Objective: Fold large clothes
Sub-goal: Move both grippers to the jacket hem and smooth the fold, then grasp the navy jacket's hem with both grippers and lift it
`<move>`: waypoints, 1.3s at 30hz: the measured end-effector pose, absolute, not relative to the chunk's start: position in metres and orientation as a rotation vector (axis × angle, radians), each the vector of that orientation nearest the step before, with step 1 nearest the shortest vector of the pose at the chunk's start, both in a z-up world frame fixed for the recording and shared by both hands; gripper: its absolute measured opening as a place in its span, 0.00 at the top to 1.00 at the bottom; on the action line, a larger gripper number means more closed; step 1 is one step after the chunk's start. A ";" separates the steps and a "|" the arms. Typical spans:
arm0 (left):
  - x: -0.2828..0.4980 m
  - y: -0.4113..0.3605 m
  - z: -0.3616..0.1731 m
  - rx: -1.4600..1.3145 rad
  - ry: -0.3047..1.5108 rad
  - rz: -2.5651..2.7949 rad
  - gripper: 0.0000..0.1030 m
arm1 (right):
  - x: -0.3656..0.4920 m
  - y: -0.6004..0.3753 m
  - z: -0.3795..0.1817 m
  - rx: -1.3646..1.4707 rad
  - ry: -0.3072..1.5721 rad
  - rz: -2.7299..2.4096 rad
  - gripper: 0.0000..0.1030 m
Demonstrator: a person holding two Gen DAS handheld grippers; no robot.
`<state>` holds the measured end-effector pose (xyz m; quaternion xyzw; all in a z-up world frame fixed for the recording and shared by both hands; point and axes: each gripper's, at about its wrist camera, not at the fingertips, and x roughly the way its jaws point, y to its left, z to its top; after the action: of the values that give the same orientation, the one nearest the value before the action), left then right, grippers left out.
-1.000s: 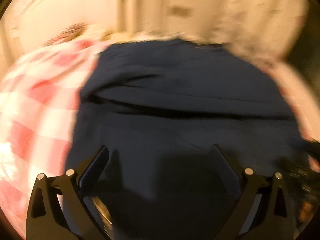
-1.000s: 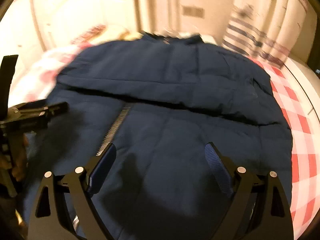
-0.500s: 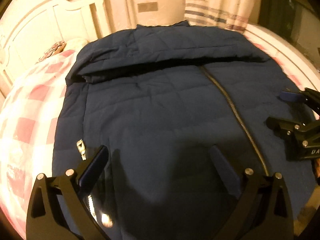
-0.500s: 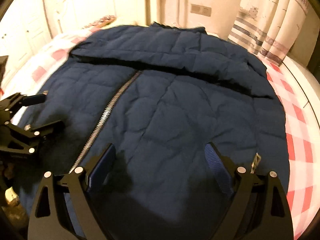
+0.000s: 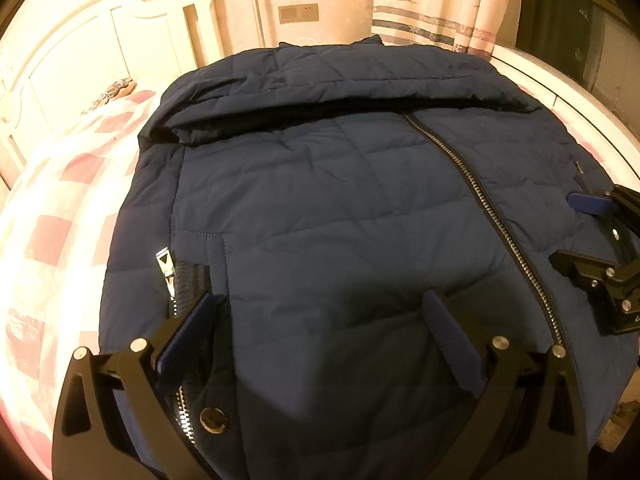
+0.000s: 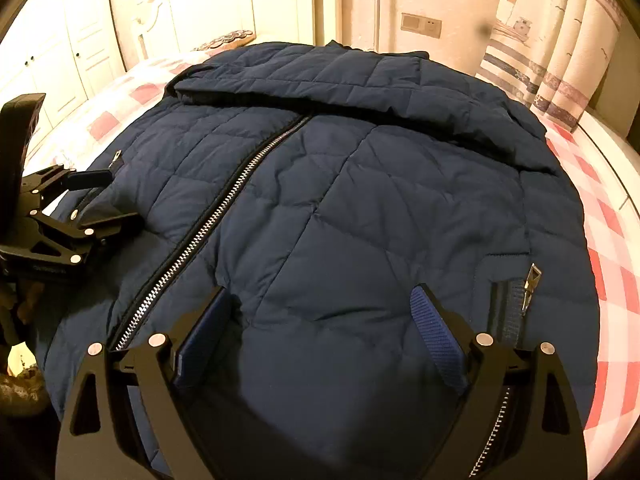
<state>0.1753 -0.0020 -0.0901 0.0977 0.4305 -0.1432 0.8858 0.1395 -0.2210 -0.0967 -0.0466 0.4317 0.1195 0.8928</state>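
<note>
A dark blue quilted jacket (image 5: 340, 208) lies front up on the bed, zipped with a silver zipper (image 5: 492, 212); its sleeves are folded across the top as a thick band (image 5: 340, 88). It also fills the right wrist view (image 6: 360, 200). My left gripper (image 5: 320, 312) is open and empty, low over the jacket's hem on its left half, beside a pocket zipper pull (image 5: 165, 264). My right gripper (image 6: 320, 304) is open and empty over the hem's right half, near the other pocket pull (image 6: 530, 280). Each gripper shows in the other's view: right (image 5: 592, 232), left (image 6: 92, 196).
The bed has a pink and white checked sheet (image 5: 60, 208) (image 6: 608, 240). A white headboard (image 5: 100, 48) and pillow (image 5: 110, 92) stand at the left, a wall with a socket (image 5: 298, 13) and a striped curtain (image 6: 552, 52) behind.
Both grippers have dropped lower and closer to the jacket's hem, and the views have steadied. The pocket zipper pulls now sit close beside the fingers. Both stay open.
</note>
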 end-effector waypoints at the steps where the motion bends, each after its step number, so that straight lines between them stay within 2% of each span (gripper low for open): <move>1: 0.176 -0.002 -0.090 0.202 0.896 -0.299 0.02 | 0.139 -0.221 -0.097 -0.096 0.895 0.242 0.15; 7: 0.142 0.018 -0.073 0.085 0.890 -0.364 0.02 | 0.108 -0.219 -0.081 -0.094 0.856 0.252 0.14; 11: 0.122 0.024 -0.088 0.198 0.895 -0.270 0.02 | 0.079 -0.217 -0.092 -0.154 0.868 0.295 0.12; 14: 0.123 0.030 -0.097 0.150 0.889 -0.274 0.02 | 0.072 -0.225 -0.103 -0.094 0.818 0.291 0.11; 17: 0.120 0.026 -0.085 0.170 0.880 -0.256 0.03 | 0.072 -0.220 -0.094 -0.109 0.847 0.258 0.11; 20: 0.105 0.027 -0.069 0.170 0.808 -0.322 0.02 | 0.056 -0.222 -0.081 -0.110 0.788 0.295 0.11; 23: 0.101 0.015 -0.085 0.277 0.845 -0.319 0.02 | 0.047 -0.224 -0.097 -0.150 0.827 0.319 0.08; 26: 0.101 0.021 -0.095 0.224 0.828 -0.318 0.02 | 0.036 -0.227 -0.106 -0.133 0.744 0.308 0.08; 29: 0.093 0.024 -0.084 0.270 0.808 -0.307 0.02 | 0.029 -0.229 -0.095 -0.139 0.761 0.285 0.08; 31: 0.083 0.040 -0.075 0.276 0.761 -0.262 0.02 | 0.015 -0.245 -0.084 -0.131 0.709 0.231 0.08; 39: 0.085 0.131 -0.097 -0.068 0.896 -0.157 0.02 | -0.012 -0.327 -0.106 0.093 0.753 0.027 0.08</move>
<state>0.0850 0.1309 -0.0972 -0.0326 0.4326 -0.0759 0.8978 -0.0125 -0.3266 -0.1064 0.0455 0.3676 0.0132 0.9288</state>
